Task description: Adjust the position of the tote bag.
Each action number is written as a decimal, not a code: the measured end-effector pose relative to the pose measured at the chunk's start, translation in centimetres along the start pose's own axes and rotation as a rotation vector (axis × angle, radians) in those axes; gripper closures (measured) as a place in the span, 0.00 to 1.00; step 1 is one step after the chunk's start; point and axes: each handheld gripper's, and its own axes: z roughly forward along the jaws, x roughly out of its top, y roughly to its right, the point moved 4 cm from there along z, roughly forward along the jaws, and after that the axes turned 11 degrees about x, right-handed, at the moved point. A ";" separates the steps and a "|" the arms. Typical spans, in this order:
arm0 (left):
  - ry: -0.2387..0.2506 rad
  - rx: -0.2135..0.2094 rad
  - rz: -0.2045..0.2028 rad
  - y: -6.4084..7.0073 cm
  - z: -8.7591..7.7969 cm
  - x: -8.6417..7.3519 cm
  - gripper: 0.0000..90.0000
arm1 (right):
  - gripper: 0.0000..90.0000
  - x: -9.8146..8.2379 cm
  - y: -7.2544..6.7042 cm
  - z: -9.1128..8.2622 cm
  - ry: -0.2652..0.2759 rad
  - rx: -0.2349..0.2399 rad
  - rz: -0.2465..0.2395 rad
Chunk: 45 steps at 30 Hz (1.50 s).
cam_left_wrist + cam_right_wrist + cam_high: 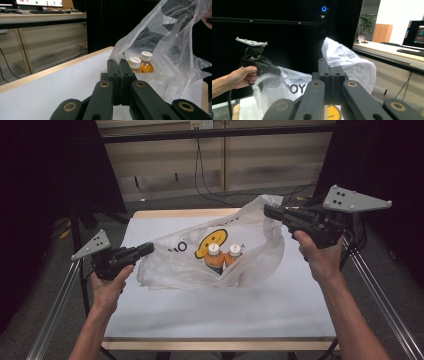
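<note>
Plastic bag (200,257) around two orange bottles (223,258), each clenched claw (149,248) (269,212) pinching an edge.

A plastic bag (220,250) sits on the worktop (210,312), toward its far half and about midway across. Two bottles (224,256) stand upright side by side inside the bag, touching or nearly so. The left tongs (148,248) are at the bag's left edge, low over the worktop; the right tongs (268,211) are at the bag's far right top corner, higher up. Behind the worktop, cables (202,170) hang down a wall
</note>
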 end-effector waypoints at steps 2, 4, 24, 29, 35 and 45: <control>0.003 -0.006 -0.007 -0.2 0.3 0.3 1.00 | 1.00 0.3 0.4 -0.2 0.011 -0.009 -0.003; -0.010 0.007 -0.002 -0.6 0.5 0.5 1.00 | 1.00 0.6 0.8 -0.6 0.021 -0.023 0.002; -0.004 0.005 -0.019 -1.7 3.2 1.8 0.87 | 1.00 1.8 4.2 -1.8 0.052 -0.116 0.025; 0.023 0.005 -0.014 -1.4 2.3 1.4 0.74 | 1.00 1.3 4.6 -2.1 0.047 -0.128 0.042; 0.027 0.005 0.014 -0.3 0.2 0.5 0.55 | 1.00 1.2 4.6 -2.1 0.035 -0.138 0.035; 0.017 0.007 0.033 1.7 -2.2 -1.6 0.45 | 1.00 1.1 4.9 -1.6 0.026 -0.144 0.038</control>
